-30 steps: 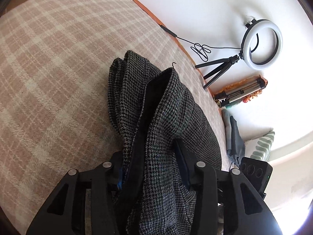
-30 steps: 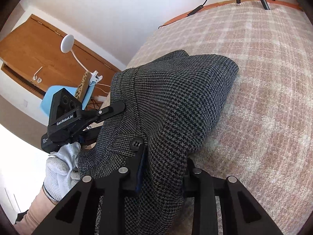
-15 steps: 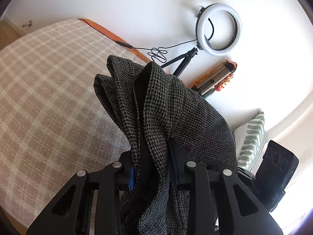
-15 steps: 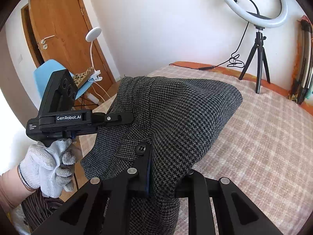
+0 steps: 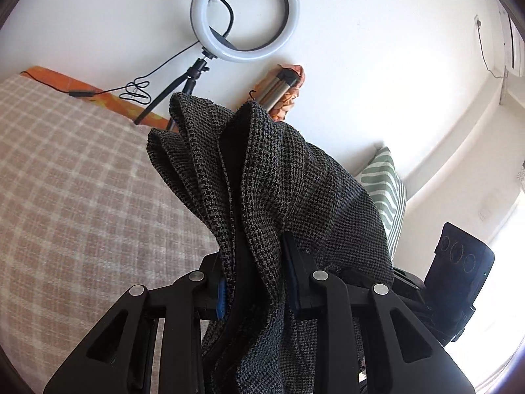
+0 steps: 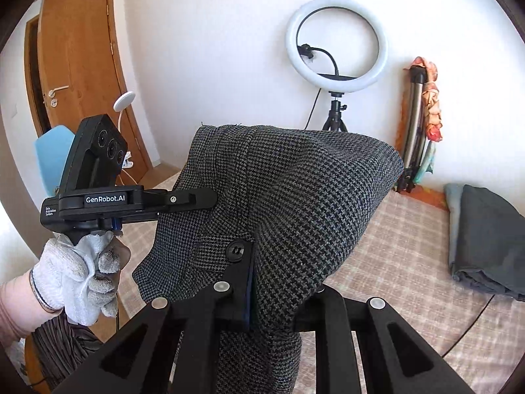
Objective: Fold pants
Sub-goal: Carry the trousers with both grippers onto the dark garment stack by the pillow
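Both tools, left [image 5: 254, 272] and right [image 6: 279, 282], clamp the pants [image 6: 295, 190] aloft over the bed [image 5: 82, 197], waistband toward twelve o'clock, probably to shake them straight.

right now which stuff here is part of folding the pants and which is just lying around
In the job:
- pants, held up off the bed
- left gripper, shut on the pants
- right gripper, shut on the pants
- bed, the folding surface

Lying about:
- ring light
- folded tripod
- striped pillow
- dark folded cloth
- door
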Available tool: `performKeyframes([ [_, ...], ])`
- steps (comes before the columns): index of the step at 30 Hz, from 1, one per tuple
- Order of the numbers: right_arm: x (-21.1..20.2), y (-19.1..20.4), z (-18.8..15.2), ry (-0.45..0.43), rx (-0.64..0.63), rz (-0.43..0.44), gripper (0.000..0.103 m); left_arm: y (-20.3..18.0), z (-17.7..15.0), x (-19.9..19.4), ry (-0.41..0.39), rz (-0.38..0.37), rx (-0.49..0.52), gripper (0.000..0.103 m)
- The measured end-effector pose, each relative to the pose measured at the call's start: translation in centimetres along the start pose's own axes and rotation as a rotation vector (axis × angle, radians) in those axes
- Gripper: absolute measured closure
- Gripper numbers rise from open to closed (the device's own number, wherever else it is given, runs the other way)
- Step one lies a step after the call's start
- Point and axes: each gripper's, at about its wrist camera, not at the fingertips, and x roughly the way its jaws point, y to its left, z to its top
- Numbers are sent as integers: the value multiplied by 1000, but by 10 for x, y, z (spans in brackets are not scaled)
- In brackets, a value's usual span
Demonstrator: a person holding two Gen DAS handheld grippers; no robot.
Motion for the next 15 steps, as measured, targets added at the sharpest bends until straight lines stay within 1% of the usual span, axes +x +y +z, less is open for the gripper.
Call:
performKeyframes([
  [6, -36, -52, 2, -22, 25, -106, 89, -47, 12, 53, 37, -81, 67, 77],
  [15, -67, -134, 18, -46, 36, -252, 89, -111, 35, 136, 72, -167, 159, 77],
])
